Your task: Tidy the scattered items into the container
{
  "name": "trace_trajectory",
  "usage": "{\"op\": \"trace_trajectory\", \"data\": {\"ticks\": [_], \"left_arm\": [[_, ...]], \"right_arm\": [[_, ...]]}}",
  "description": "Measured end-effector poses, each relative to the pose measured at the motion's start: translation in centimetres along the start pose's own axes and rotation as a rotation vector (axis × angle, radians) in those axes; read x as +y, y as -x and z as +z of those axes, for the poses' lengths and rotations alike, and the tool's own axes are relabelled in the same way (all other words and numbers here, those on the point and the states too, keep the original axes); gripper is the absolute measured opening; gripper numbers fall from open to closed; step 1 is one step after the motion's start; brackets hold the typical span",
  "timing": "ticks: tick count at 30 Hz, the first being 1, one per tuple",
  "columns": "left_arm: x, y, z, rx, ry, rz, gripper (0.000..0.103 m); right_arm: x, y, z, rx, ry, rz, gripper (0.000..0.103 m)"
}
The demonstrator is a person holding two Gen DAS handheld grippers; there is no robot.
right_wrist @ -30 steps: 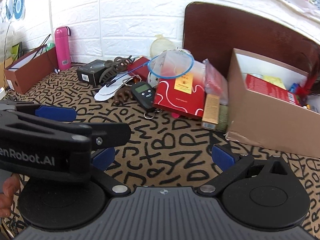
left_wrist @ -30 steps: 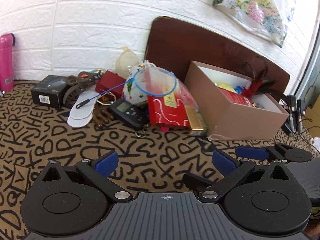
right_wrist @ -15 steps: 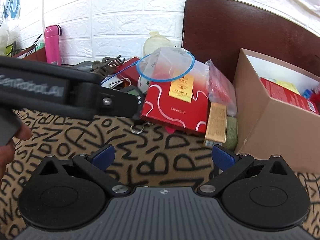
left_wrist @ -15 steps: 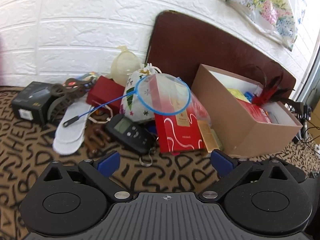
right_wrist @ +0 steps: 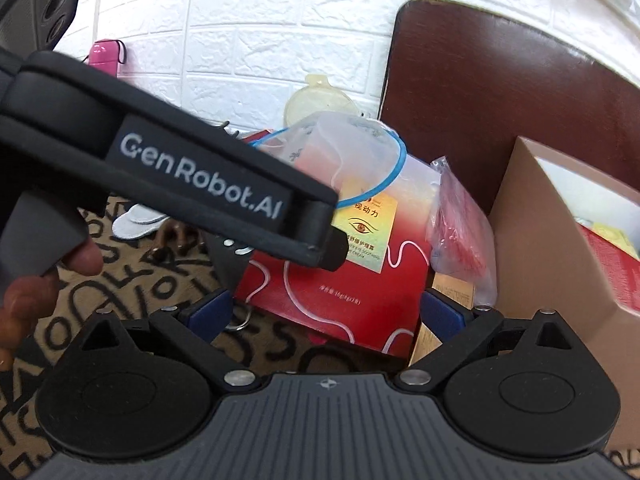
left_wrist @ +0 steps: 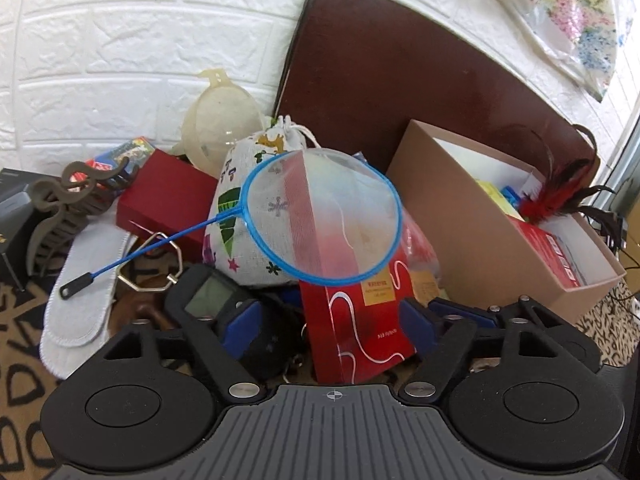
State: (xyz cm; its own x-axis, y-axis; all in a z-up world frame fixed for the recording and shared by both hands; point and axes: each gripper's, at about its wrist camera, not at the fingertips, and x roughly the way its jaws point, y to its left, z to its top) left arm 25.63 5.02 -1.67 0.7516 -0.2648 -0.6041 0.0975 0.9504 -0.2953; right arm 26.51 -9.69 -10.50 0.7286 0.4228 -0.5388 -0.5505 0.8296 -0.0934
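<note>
A red box with white swirls (left_wrist: 360, 332) (right_wrist: 344, 280) leans in the pile in front of an open cardboard box (left_wrist: 480, 216) (right_wrist: 560, 248). A blue-rimmed net (left_wrist: 324, 216) (right_wrist: 352, 160) rests against the red box. My left gripper (left_wrist: 332, 320) is open, its fingers to either side of the red box's lower part. My right gripper (right_wrist: 324, 312) is open just short of the same box. The left gripper's black body (right_wrist: 180, 172) crosses the right wrist view.
The pile holds a black digital scale (left_wrist: 208, 300), a printed drawstring bag (left_wrist: 240, 200), a dark red box (left_wrist: 168, 200), a grey hair claw (left_wrist: 60, 204), white insoles (left_wrist: 76, 312) and a clear bag of red items (right_wrist: 460, 220). A brown board (left_wrist: 400, 72) leans on the wall.
Both grippers have moved forward, close up to the pile. The left gripper's open fingers now flank the red swirl box, and its body has come across the right view.
</note>
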Motion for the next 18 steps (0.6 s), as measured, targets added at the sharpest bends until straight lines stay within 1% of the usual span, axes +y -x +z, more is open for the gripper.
{"op": "trace_trajectory", "data": {"ticks": [1,2,4,5,6,8,10,11,12,14,16,18], "left_arm": [[0.1,-0.3,0.1,0.008,-0.001,-0.005,0.075],[0.1,-0.6,0.2,0.016,-0.005,-0.008,0.07],[0.1,-1.2,0.2,0.041,-0.019,-0.011,0.058],[0.2,-1.3,0.2,0.051,-0.021,-0.03,0.045],[0.2,-1.4,0.1,0.057,-0.017,-0.042,0.036],[0.1,-1.1,-0.1,0.062,-0.019,-0.048,0.035],[0.0,-0.8,-0.3,0.072,-0.019,-0.053,0.032],[0.1,-0.4,-0.4,0.079,-0.006,-0.062,0.03],[0.1,0.2,-0.6,0.08,0.007,-0.082,0.024],[-0.3,1.4,-0.9,0.079,0.017,-0.144,0.018],[-0.8,2.6,-1.5,0.081,0.014,-0.175,0.016],[-1.4,3.7,-2.4,0.076,0.0,-0.173,0.016]], "right_arm": [[-0.4,-0.4,0.1,0.006,-0.014,0.019,0.101],[-0.6,-0.8,0.1,0.009,-0.025,0.028,0.101],[-1.1,-1.6,0.0,0.013,-0.031,0.049,0.101],[-1.1,-1.7,-0.1,0.006,-0.035,0.052,0.102],[-1.1,-1.7,-0.1,0.005,-0.035,0.054,0.102],[-1.0,-1.4,-0.1,0.016,-0.047,0.069,0.102],[-1.0,-0.6,-0.2,0.019,-0.069,0.117,0.101],[-1.0,-0.1,-0.2,0.019,-0.078,0.142,0.1],[-0.9,0.5,-0.2,0.017,-0.084,0.163,0.1],[-0.4,1.8,-0.3,0.012,-0.08,0.171,0.1],[0.1,3.2,-0.5,0.009,-0.07,0.177,0.099],[0.6,4.7,-0.9,0.001,-0.079,0.207,0.099]]}}
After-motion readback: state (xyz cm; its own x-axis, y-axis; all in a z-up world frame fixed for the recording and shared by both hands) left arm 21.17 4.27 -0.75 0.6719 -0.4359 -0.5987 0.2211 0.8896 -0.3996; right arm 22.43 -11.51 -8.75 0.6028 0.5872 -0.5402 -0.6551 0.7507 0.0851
